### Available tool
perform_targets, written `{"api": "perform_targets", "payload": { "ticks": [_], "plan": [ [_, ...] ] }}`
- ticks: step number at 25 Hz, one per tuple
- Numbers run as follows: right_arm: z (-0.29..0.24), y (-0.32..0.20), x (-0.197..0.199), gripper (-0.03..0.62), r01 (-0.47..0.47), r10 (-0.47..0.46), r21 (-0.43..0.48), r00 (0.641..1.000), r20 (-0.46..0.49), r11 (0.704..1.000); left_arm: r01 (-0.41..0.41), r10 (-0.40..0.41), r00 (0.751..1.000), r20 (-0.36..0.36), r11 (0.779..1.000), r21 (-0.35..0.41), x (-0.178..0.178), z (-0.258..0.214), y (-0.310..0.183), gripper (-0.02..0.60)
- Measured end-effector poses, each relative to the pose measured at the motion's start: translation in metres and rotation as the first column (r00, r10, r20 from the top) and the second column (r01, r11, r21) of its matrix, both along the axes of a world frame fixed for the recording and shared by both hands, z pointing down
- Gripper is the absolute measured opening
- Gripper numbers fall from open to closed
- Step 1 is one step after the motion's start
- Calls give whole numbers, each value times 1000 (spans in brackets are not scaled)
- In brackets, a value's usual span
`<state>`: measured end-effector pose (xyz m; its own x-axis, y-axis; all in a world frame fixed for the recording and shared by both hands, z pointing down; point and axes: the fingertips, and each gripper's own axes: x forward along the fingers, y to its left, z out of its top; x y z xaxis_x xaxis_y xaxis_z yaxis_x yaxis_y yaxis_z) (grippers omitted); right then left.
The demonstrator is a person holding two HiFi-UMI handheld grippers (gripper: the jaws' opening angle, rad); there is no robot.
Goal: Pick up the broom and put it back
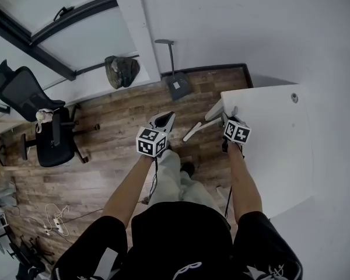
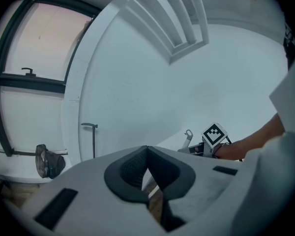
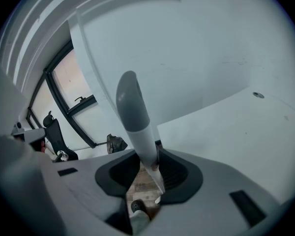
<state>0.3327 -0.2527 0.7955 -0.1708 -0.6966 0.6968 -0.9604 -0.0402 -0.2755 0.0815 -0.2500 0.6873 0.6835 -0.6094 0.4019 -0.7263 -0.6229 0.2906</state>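
Gripping broom [image 3: 136, 124] by its handle in right claw [image 3: 150, 171] at tabletop [image 1: 268, 144] left edge, pads pressed on white shaft, grey tip tilted upward. Holding left claw [image 2: 147, 154] empty just left of tabletop, tips touching. Beyond tabletop's far left corner, seeing dustpan [image 1: 176, 81] upright against wall [image 1: 221, 22]; farther left of tabletop, bag [image 1: 121, 70] and black chair [image 1: 44, 127].

No word, label, brand, number or sign can be read in any of the views.
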Motion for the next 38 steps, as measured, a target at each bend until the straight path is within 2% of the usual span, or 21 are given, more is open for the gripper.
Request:
{"api": "perform_targets", "payload": {
  "ticks": [8, 21, 29, 34, 38],
  "plan": [
    [4, 17, 25, 124, -30, 30, -9, 999, 22, 1000, -28, 29, 1000, 10, 1000, -4, 22, 1, 9, 18],
    [2, 37, 30, 146, -19, 20, -12, 997, 73, 1000, -33, 33, 999, 16, 999, 3, 36, -5, 20, 20],
    [-15, 58, 30, 152, -21, 18, 32, 996, 87, 999, -16, 16, 1000, 12, 999, 28, 32, -17, 34, 19],
    [-42, 77, 27, 152, -19, 11, 83, 996, 93, 996, -12, 12, 1000, -7, 998, 58, 27, -40, 46, 19],
    [-73, 90, 21, 150, -10, 1, 141, 998, 62, 990, -15, 16, 1000, -20, 996, 85, 22, -59, 55, 18]
  ]
}}
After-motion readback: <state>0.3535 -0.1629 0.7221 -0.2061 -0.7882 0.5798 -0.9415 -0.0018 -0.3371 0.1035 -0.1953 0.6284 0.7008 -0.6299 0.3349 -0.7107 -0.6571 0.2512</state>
